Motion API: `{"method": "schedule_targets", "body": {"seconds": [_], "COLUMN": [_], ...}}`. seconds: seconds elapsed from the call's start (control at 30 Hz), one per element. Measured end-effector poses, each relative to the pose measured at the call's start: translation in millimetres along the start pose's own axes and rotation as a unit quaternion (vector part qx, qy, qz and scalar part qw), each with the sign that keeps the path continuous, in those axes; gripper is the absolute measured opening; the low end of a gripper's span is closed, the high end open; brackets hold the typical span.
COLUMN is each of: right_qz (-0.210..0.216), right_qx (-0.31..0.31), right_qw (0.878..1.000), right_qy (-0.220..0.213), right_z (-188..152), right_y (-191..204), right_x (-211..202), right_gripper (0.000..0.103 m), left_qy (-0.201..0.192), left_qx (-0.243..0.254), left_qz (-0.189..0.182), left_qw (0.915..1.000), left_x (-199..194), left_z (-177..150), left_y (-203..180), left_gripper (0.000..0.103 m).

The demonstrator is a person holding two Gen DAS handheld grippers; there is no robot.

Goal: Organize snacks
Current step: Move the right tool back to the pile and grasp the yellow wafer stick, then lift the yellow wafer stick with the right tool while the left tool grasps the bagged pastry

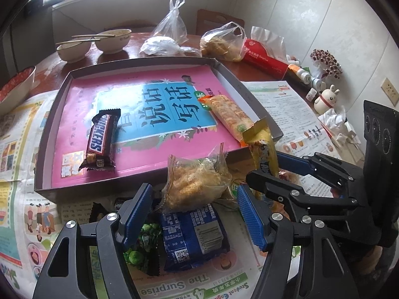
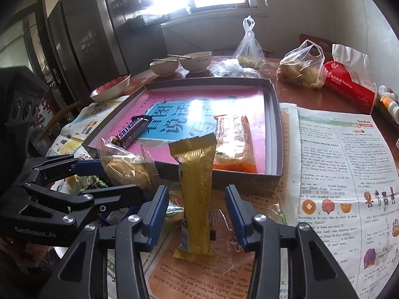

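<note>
the long yellow foil snack bar (image 2: 197, 194) stands up between the spread-apart right gripper (image 2: 197, 214), near the grey cardboard tray (image 2: 274, 129). the left gripper (image 1: 194, 214), also spread wide, straddles the clear crinkly snack bag (image 1: 194, 182).

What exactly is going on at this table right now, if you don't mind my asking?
A person is sorting snacks into the shallow grey box with two handheld grippers. The left gripper is open around a clear bag of golden crisps; the right gripper is open around an upright yellow wrapped bar. A brown Snickers bar and an orange cracker packet already lie inside.
</note>
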State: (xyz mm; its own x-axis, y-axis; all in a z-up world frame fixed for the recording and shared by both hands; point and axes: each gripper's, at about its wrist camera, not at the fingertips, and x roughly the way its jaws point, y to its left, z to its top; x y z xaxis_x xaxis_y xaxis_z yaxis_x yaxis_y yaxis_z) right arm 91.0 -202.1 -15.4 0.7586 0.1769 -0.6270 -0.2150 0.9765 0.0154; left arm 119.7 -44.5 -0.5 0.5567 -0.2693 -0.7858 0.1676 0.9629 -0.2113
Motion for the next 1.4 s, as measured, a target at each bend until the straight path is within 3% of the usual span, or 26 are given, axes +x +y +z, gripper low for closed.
{"method": "schedule_targets", "body": {"seconds": [0.33, 0.63, 1.0, 1.4], "right_qz": [0.019, 0.035, 0.058, 0.061], "right_qx": [0.013, 0.027, 0.029, 0.027], "right_qw": [1.0, 0.999, 0.998, 0.997], "right_qy": [0.001, -0.007, -0.019, -0.046], "right_z": [1.1, 1.6, 2.8, 6.9], "right_y": [-7.0, -14.3, -16.3, -12.2], "right_x": [5.8, -0.3, -8.1, -24.0], "right_gripper": [0.022, 0.02, 0.019, 0.016], "left_qy": [0.01, 0.014, 0.006, -0.018], "left_qx": [-0.021, -0.037, -0.038, -0.056], "left_qz": [-0.008, 0.003, 0.011, -0.009], "left_qw": [0.9997, 0.9992, 0.9992, 0.9982], "left_x": [8.9, 14.4, 11.8, -14.6], "left_z": [1.7, 3.5, 3.5, 5.2], "left_y": [1.9, -0.2, -3.4, 7.8], "left_gripper": [0.071, 0.071, 0.053, 0.046]}}
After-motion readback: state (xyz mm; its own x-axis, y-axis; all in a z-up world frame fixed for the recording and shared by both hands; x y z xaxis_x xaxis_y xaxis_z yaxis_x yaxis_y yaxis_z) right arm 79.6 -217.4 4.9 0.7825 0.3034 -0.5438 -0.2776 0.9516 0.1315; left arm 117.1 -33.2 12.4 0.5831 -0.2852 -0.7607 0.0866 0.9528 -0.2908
